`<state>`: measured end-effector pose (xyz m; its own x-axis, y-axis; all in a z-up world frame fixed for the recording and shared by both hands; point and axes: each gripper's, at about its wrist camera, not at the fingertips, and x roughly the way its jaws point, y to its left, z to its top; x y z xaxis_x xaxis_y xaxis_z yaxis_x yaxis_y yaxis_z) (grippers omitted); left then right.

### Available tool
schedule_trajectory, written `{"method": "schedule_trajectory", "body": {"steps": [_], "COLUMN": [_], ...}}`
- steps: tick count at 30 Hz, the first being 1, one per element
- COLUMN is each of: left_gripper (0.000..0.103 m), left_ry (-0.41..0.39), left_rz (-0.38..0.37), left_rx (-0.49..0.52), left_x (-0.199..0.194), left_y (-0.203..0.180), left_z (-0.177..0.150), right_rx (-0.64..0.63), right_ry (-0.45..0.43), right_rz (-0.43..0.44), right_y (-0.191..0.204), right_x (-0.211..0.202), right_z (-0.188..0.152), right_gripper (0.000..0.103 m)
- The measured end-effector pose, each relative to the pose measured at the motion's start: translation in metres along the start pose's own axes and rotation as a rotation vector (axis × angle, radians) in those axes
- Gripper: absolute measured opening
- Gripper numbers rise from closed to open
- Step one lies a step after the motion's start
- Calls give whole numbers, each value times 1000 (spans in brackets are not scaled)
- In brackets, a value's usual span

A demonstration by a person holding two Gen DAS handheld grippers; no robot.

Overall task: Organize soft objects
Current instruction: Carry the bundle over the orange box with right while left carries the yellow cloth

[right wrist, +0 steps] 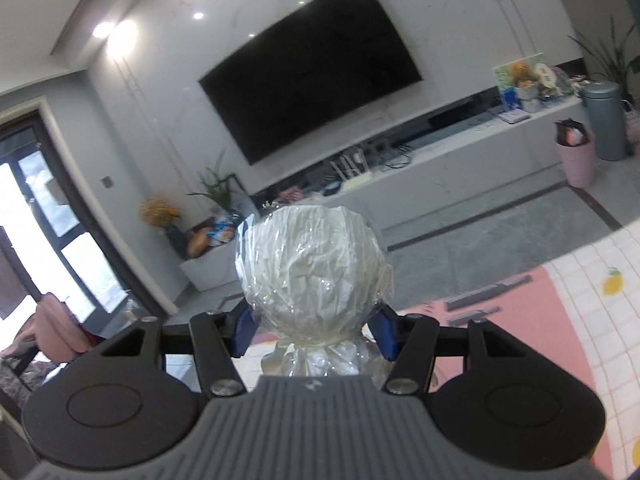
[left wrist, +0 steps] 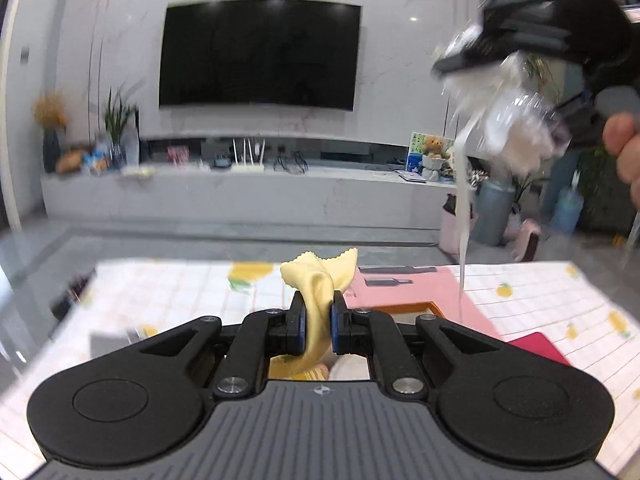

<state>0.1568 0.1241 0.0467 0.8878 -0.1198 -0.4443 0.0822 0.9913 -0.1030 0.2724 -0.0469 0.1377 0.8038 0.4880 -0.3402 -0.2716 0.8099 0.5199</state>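
Lemon-print cloth covers the table (left wrist: 540, 308) across the lower half of the left wrist view, with a pink mat (left wrist: 384, 292) laid on it just right of centre, likely the sorting spot. Above it, at the upper right of that view, the right gripper (left wrist: 516, 60) hangs in the air, blurred, with a thumb (left wrist: 618, 134) at the frame edge. In its own view the right gripper (right wrist: 316, 328) has its jaws spread wide around a white bundle wrapped in clear film (right wrist: 312, 272), gripped near the tied neck so the round body stays uncrushed. At bottom centre, the left gripper (left wrist: 319, 320) is pressed nearly together, pinching a yellow cloth (left wrist: 320, 280) by a fold, its zigzag edge sticking up.
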Motion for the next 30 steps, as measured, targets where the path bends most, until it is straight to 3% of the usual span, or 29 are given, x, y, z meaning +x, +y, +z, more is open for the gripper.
{"method": "schedule_trajectory", "body": {"steps": [3, 5, 9, 14, 17, 18, 21, 25, 30], "left_gripper": [12, 12, 12, 12, 17, 27, 84, 88, 88], "left_ry": [81, 131, 128, 181, 191, 201, 223, 187, 256], "left_rz": [-72, -66, -52, -94, -80, -70, -61, -81, -37], "left_rx": [-97, -105, -39, -106, -109, -100, -88, -39, -103], "left_x": [11, 23, 46, 57, 61, 62, 60, 53, 43], "left_y": [28, 38, 40, 45, 45, 44, 41, 33, 34], "left_z": [-11, -19, -29, -27, -26, -27, -33, -37, -26], "right_rx": [-21, -65, -216, -343, -400, -404, -389, -381, -396], "right_ry": [7, 26, 80, 189, 246, 259, 292, 314, 341], "right_rz": [40, 57, 7, -48, -82, -92, -103, -92, -97], "right_y": [16, 27, 44, 34, 19, 14, 1, -17, -30], "right_x": [-2, -1, 10, 25, 36, 37, 35, 26, 6], "right_z": [6, 4, -14, -49, -68, -74, -88, -96, -104], "right_gripper": [58, 59, 59, 59, 58, 58, 58, 58, 58]}}
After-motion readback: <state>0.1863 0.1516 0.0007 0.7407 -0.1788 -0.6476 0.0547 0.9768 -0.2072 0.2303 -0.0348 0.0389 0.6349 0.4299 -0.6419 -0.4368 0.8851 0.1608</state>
